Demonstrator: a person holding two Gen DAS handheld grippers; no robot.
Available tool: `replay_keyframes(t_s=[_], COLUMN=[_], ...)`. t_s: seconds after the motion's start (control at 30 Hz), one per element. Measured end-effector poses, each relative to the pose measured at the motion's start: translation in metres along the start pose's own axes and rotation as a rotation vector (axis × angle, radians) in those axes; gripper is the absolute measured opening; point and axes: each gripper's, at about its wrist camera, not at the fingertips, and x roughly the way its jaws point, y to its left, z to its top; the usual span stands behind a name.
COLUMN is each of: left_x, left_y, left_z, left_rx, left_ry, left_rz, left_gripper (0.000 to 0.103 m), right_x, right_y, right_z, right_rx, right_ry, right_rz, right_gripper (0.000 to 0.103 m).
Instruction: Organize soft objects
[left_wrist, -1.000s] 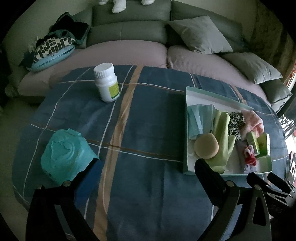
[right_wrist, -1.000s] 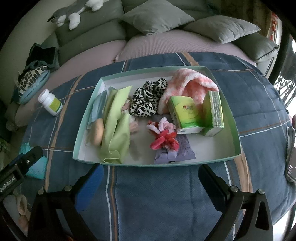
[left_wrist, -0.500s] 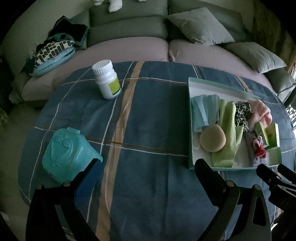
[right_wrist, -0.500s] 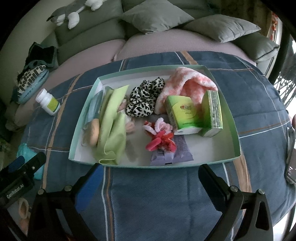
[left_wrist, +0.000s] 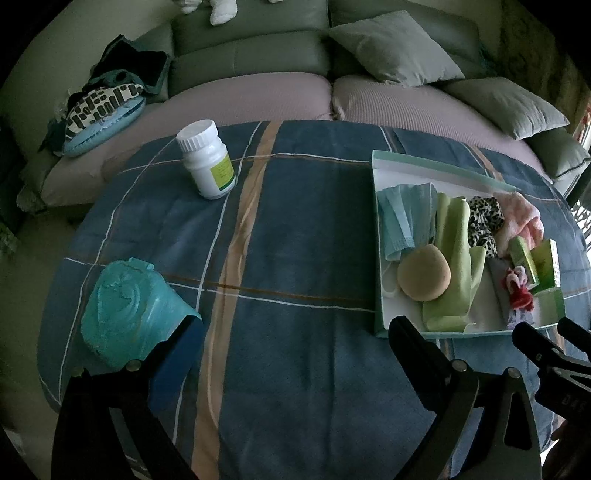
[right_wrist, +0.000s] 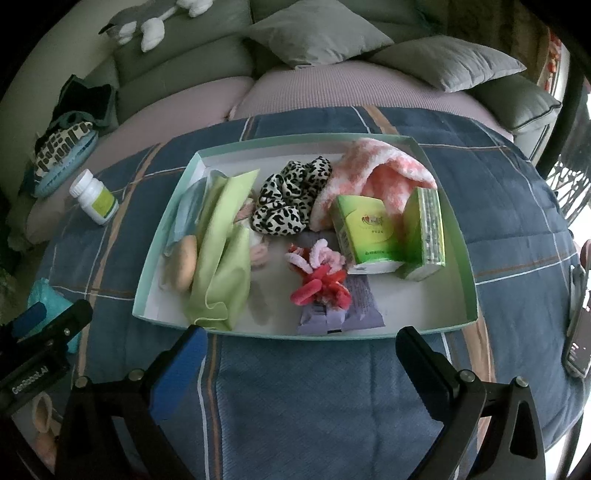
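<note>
A shallow teal-rimmed tray (right_wrist: 466, 236) (left_wrist: 380, 266) sits on the blue plaid cloth. Inside lie a green cloth (right_wrist: 221, 251) (left_wrist: 454, 236), a tan round sponge (left_wrist: 424, 273) (right_wrist: 184, 262), a blue face mask (left_wrist: 406, 214), a leopard scrunchie (right_wrist: 291, 199), a pink knit piece (right_wrist: 373, 170), two green tissue packs (right_wrist: 369, 229), a red-pink scrunchie (right_wrist: 321, 273) and a purple packet (right_wrist: 351, 306). My right gripper (right_wrist: 299, 350) is open, just in front of the tray's near rim. My left gripper (left_wrist: 291, 339) is open over bare cloth, left of the tray.
A white pill bottle (left_wrist: 207, 162) (right_wrist: 94, 201) stands at the table's far left. A teal wipes pack (left_wrist: 129, 306) lies beside my left fingertip. A phone (right_wrist: 580, 332) rests at the right table edge. A sofa with grey cushions (right_wrist: 317, 33) lies behind.
Both grippers have drawn back slightly from the tray; it sits a little farther off in each view. Nothing was picked up or released.
</note>
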Motion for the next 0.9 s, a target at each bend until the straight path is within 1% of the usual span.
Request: replay_keyframes(t_s=[0.23, 0.9], left_x=[0.0020, 0.0017], left_y=[-0.0003, 0.0027], left_z=[-0.0002, 0.0005], left_rx=[0.001, -0.012], left_ry=[0.006, -0.004], left_rz=[-0.007, 0.013], left_gripper=[0.100, 0.100], right_x=[0.0002, 0.0000], right_y=[-0.0006, -0.0015], right_z=[0.0008, 0.0012], right_rx=[-0.004, -0.004], right_ry=[-0.002, -0.004], right_rz=[-0.006, -0.008], right_gripper=[0.103, 0.103])
